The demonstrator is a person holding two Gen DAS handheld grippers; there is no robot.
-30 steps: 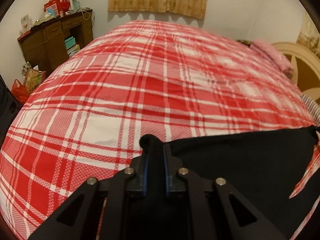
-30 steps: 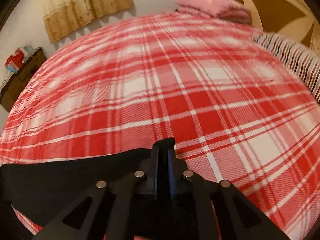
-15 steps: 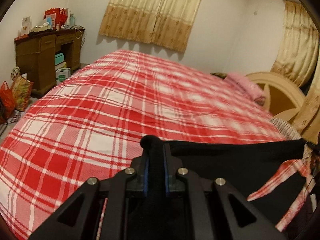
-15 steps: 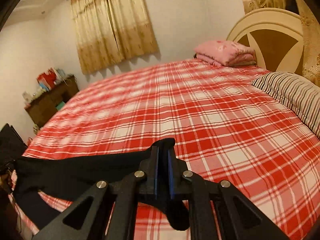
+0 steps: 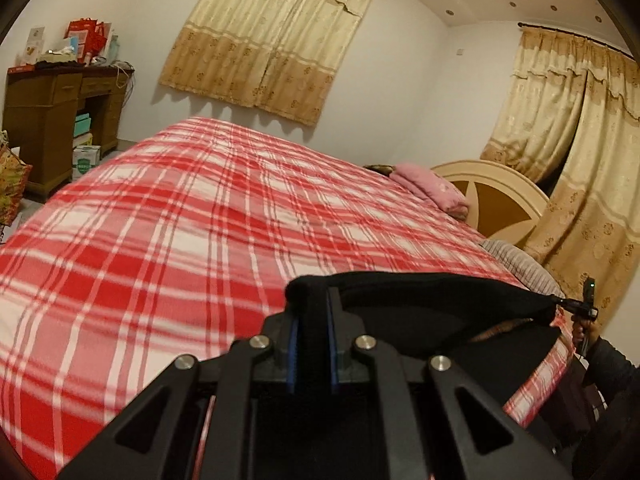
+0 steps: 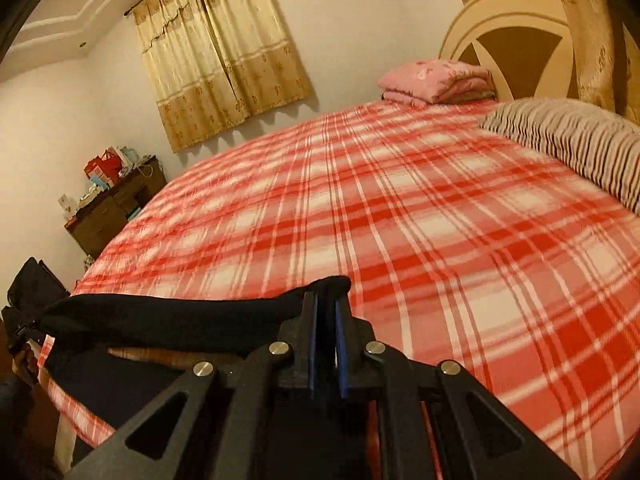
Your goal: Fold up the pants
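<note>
Black pants (image 5: 432, 300) hang stretched between my two grippers, lifted above the near edge of the bed. My left gripper (image 5: 310, 300) is shut on one end of the pants' top edge. My right gripper (image 6: 326, 296) is shut on the other end; the pants (image 6: 172, 320) run off to its left. The right gripper also shows small at the far right of the left wrist view (image 5: 582, 308), and the left gripper at the far left of the right wrist view (image 6: 20, 332). The lower part of the pants hangs out of sight below.
The bed has a red and white plaid cover (image 5: 200, 220) and a cream headboard (image 6: 508, 32). A folded pink blanket (image 6: 436, 80) and a striped pillow (image 6: 568, 136) lie at its head. A brown desk (image 5: 52, 120) with boxes stands by the wall.
Both grippers have risen and tilted up with the pants. The pants have come up off the bed cover and now hang in the air.
</note>
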